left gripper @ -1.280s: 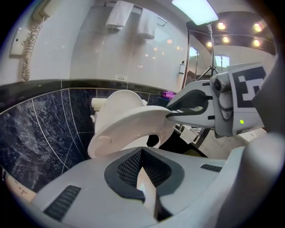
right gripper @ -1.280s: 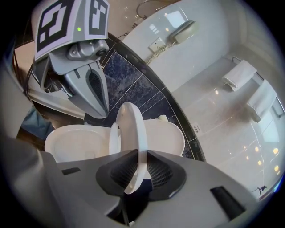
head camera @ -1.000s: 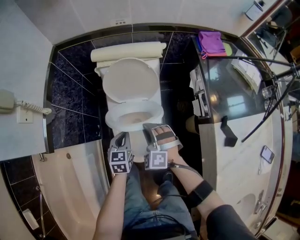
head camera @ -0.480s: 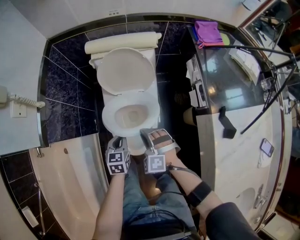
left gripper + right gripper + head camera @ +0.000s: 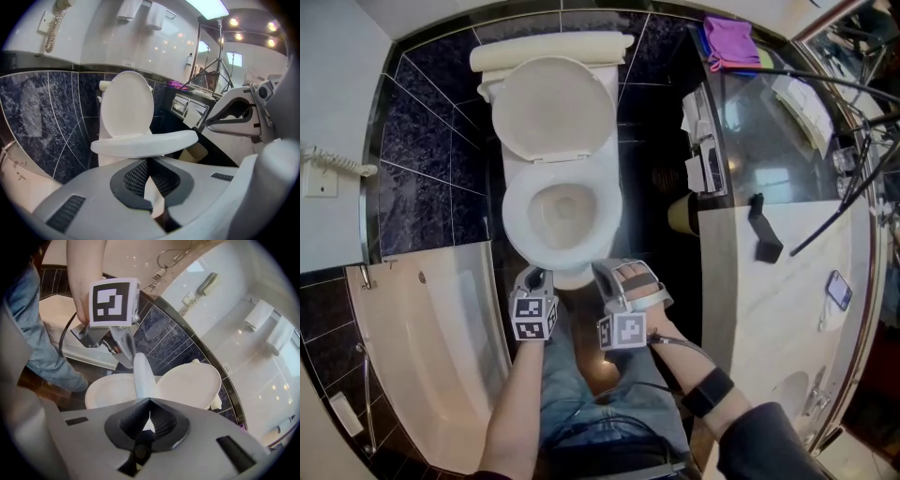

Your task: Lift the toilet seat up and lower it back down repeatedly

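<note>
The toilet seat (image 5: 514, 214) lies low over the bowl, at twelve o'clock from both grippers, with the lid (image 5: 553, 108) upright behind it. The left gripper (image 5: 148, 161) has its fingers clenched on nothing. The right gripper (image 5: 150, 401) has just clenched its fingers, also empty, with the seat's front edge just beyond them. A lowering seems to be ending. Next, the fingers must open and catch that edge to lift.

no words or numbers can be read here. the only signs are black and white square patterns on the cube (image 5: 532, 317) of the left gripper (image 5: 536, 277) and the cube (image 5: 623, 330) of the right gripper (image 5: 602, 270); they spell nothing.
</note>
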Available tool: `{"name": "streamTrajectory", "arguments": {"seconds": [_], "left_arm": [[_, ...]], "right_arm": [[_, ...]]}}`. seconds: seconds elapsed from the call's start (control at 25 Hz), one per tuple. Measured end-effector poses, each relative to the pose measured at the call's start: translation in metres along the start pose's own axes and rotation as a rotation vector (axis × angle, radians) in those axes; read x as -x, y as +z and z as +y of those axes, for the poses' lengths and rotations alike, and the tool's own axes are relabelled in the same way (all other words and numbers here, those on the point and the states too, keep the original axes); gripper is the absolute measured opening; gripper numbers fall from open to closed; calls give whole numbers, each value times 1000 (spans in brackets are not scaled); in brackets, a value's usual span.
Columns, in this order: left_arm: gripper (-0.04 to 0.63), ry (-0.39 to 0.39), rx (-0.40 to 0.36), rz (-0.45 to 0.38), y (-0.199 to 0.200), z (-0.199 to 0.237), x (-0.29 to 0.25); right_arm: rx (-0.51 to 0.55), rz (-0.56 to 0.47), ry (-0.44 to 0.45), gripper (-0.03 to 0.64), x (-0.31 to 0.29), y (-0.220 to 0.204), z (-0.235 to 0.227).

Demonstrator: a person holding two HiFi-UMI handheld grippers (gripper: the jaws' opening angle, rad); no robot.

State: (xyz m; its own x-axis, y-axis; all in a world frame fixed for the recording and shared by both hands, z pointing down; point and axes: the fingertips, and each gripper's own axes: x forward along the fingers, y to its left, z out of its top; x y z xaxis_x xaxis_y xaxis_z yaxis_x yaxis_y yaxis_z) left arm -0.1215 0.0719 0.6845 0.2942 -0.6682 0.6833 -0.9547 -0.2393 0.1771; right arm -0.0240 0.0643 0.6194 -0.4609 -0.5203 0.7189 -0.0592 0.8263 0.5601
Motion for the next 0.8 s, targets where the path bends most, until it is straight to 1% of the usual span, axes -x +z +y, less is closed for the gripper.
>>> {"name": "streamTrajectory", "arguments": {"seconds": [0.12,0.2,0.36,0.48,0.6,0.8], "left_arm": [[0,-8,1,23,-28,-7,-3],[0,-9,-12,32,-53,-7,-8],[0,-45,-24,65,-97,-17,-18],[0,-53,-41,93,-131,-19,-29],[0,-63,-62,129,-162,-18,-44],[0,-79,-65,196,-206,-16,-67]], "right_arm": [[-95,33,-24,17,-6,-26,5],[-165,59,-42,17,-15,-45,7],[-297,104,-69,17,-37,-84,17],[-385,123,-79,18,-51,-108,27],[-435,137,-78,18,-66,-127,40],[-462,152,-65,18,-88,-144,63]]}}
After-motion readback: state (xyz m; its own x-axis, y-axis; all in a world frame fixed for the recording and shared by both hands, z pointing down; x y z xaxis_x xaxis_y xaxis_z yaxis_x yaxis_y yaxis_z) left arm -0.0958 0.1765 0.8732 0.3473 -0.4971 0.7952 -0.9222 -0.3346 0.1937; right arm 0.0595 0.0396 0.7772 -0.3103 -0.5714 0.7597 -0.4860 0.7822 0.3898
